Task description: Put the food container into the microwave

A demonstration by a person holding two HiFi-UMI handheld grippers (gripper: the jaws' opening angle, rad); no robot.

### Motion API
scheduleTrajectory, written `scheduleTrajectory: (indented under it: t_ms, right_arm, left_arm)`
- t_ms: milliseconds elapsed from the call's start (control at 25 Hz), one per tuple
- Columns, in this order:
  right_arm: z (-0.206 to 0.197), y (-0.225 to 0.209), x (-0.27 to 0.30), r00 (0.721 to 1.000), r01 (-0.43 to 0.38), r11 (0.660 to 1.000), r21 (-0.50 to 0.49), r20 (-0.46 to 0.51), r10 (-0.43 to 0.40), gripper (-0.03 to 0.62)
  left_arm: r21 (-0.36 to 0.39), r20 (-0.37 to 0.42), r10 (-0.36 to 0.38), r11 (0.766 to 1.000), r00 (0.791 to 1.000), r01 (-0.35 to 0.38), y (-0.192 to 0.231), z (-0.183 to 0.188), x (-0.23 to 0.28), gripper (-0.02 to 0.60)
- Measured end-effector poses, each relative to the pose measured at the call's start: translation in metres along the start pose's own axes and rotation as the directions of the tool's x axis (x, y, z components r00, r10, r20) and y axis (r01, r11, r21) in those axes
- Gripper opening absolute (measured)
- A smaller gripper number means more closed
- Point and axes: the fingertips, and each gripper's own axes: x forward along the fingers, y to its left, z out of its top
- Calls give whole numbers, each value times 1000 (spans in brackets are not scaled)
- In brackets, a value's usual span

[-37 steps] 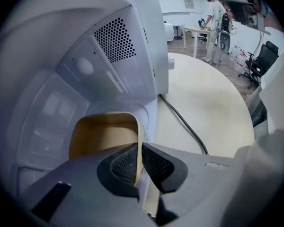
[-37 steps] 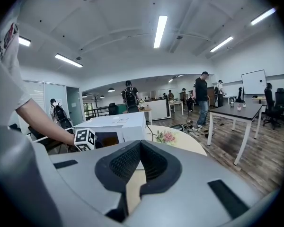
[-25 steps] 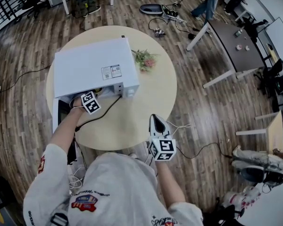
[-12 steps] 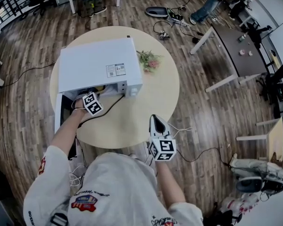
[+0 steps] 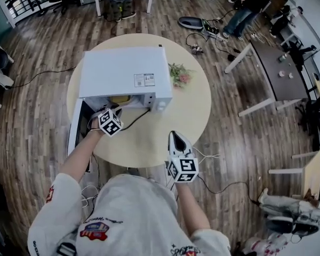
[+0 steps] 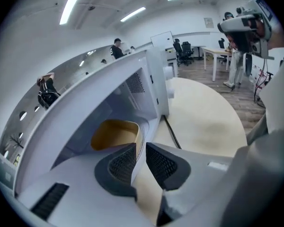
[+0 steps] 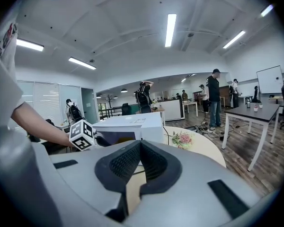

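**Container at the microwave mouth, not released yet**

Right gripper (image 7: 140,144): held low near the person's body, off the table edge. Jaws together with nothing between them, so it is idle.

Left gripper (image 6: 141,150): reaches into the open front of the microwave (image 5: 125,71). Both pads are pinched on the thin side wall of the food container (image 6: 114,132), one pad inside the rim and one outside. The grip looks firm.

Food container: pale yellow inside, open top. It sits within the microwave cavity, just past the opening. The head view shows a sliver of yellow under the top edge of the oven. I can't tell whether its base rests on the cavity floor or hangs just above it.

Microwave door (image 5: 74,135): swung fully open to the person's left, with the dark inner face showing.

Table (image 5: 186,116): round and light wood, carrying the microwave. A black cable (image 5: 136,117) runs across it from the oven front. A small bunch of flowers (image 5: 180,75) lies just beside the oven's right side, clear of the work.

Progress, my read: the carry and insertion are mostly done.
- Left to do: set the container down if it isn't already, open the left jaws, and pull the gripper out.
- The door is not closed, though the task sentence doesn't ask for that.
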Motion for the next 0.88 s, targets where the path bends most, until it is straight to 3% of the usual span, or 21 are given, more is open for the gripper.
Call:
scheduleTrajectory:
  t_ms: [200,360,520,680,760,880]
  right_arm:
    - [6,24,8,999,-52,998,-23,3,52,0]
    - [10,42,16,996,-87,996,-27,16,88,0]
    - [22,61,20,991,-125,991,-37,35,127,-6]
    - [28,79,25,985,-164,985,-51,47,167,-8]
    - [30,85,26,982,-179,982,-60,50,182,-8]
    - [37,89,28,979,-189,979,-70,61,194,-8]
  left_arm:
    - [-158,88,22,987,996,-8,-5,7,-44,5]
    - [-317,177,84,948,981,-24,-5,10,-87,3]
    - [-479,278,170,878,946,-17,-3,12,-137,3]
    - [-572,363,238,820,901,14,2,13,-173,3]
    - [-595,389,269,804,881,17,4,15,-189,3]
    - [-595,413,310,803,856,-3,8,17,-211,3]
